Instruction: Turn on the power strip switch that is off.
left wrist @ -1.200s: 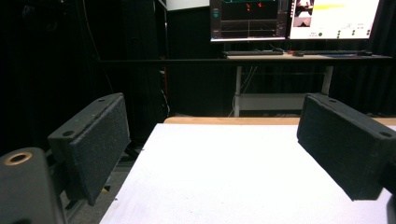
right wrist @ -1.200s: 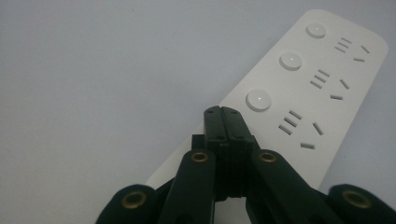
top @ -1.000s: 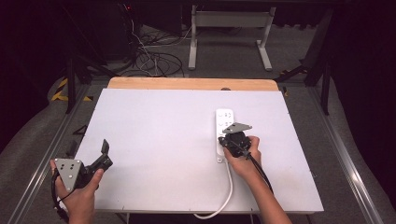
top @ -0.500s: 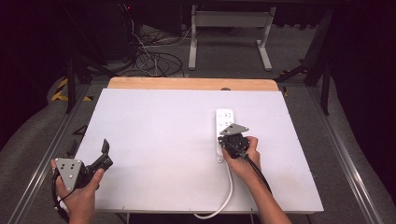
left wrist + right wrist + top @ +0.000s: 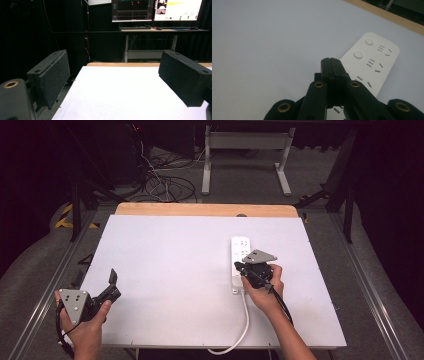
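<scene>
A white power strip [image 5: 240, 248] lies on the white table [image 5: 170, 260], right of centre, with its white cable [image 5: 244, 320] running off the front edge. My right gripper [image 5: 239, 266] is shut, its tips resting over the strip's middle. In the right gripper view the closed jaws [image 5: 332, 64] cover the spot just below two round buttons on the power strip [image 5: 374, 58]. Whether the tips touch the strip I cannot tell. My left gripper [image 5: 113, 278] sits open at the table's front left corner, and nothing lies between the pads of the left gripper [image 5: 113, 73].
A wooden strip [image 5: 205, 209] borders the table's far edge. Beyond it stand a desk frame [image 5: 245, 142] and loose cables [image 5: 165, 185] on the floor. Monitors [image 5: 160, 10] sit on a far desk. Metal rails [image 5: 370, 290] run along both sides.
</scene>
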A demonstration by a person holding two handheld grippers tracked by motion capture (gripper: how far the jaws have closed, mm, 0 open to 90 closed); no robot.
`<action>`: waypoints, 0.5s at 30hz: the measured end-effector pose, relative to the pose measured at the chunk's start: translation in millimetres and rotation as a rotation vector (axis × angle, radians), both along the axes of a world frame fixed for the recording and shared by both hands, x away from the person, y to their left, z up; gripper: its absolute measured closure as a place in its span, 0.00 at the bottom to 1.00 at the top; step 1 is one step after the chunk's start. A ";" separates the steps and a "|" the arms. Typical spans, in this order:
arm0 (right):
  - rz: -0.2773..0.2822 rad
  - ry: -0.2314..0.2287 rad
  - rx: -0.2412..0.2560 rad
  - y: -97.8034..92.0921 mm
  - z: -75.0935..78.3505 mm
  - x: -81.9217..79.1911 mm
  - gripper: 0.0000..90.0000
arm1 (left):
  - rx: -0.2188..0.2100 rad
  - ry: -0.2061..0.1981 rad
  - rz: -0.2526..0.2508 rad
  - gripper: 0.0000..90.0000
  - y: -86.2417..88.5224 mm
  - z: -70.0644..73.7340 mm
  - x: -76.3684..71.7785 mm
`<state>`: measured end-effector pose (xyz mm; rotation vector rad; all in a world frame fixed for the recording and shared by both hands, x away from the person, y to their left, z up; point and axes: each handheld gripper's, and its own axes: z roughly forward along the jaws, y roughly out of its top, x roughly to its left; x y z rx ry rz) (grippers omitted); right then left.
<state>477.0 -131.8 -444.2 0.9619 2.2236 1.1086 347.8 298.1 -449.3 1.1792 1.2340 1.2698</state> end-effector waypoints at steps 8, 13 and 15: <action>0.009 -0.161 0.137 -26.3 21.6 -12.9 1.00 | -0.007 0.004 -0.003 0.12 0.9 0.1 0.0; -0.026 -0.268 0.215 -54.2 37.8 -28.6 1.00 | -0.007 0.000 -0.002 0.12 0.3 0.4 0.3; -0.049 -0.293 0.262 -68.5 42.9 -34.7 1.00 | -0.012 0.001 -0.004 0.12 0.2 0.5 0.0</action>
